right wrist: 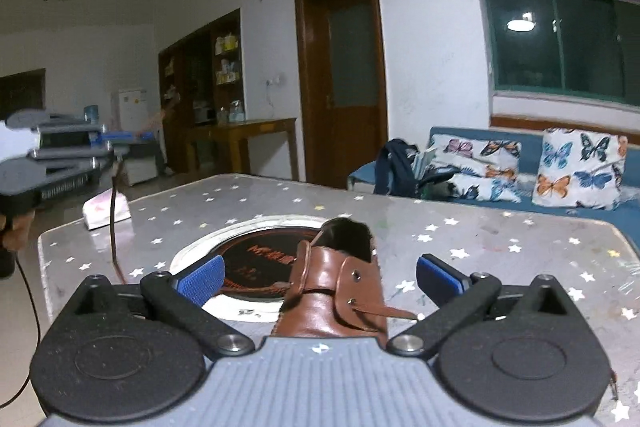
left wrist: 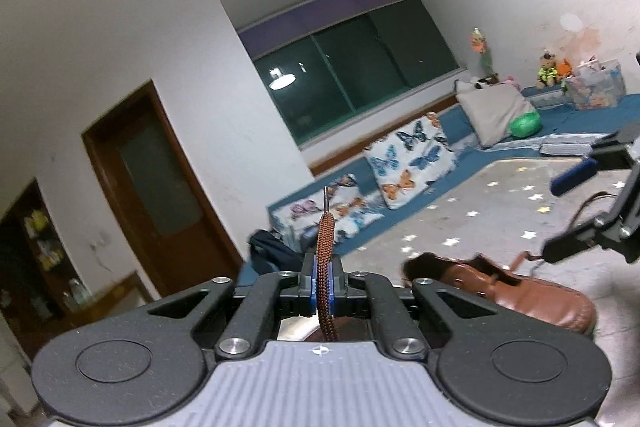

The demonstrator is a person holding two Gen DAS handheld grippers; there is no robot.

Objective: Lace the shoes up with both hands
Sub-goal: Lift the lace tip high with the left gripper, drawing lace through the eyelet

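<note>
- The left tongs (left wrist: 323, 281) are clamped on a brown braided lace (left wrist: 325, 263), whose metal tip pokes up past the blue pads (left wrist: 316, 283); below the pads the lace drops out of sight under the tool.
- The right tongs (right wrist: 320, 279) stand wide apart with nothing between their pads, straddling a brown leather shoe (right wrist: 334, 291) without touching it.
- The shoe rests on a grey surface (right wrist: 500, 251) speckled with white stars, at the near edge of a round dark plate (right wrist: 256, 251) set into it; its opening faces away from the right wrist camera.
- On the shoe's flap two eyelets (right wrist: 354, 273) are visible, and a short flat strip of lace or leather (right wrist: 394, 313) sticks out sideways from the lower one. A thin brown cord (right wrist: 114, 227) rises from the surface to the left tool at the left of the right wrist view.
- Judged from this, lacing is under way but far from finished: one lace end is in hand and lifted clear of the shoe, no crossed rows show over the tongue, and no bow is tied.
- Remaining work looks to be feeding the held tip through the next eyelet, drawing it snug, repeating on the other side and knotting.
- Beyond the surface: a blue sofa (right wrist: 532, 147) with butterfly cushions (right wrist: 576, 167), a dark window, a wooden door.
</note>
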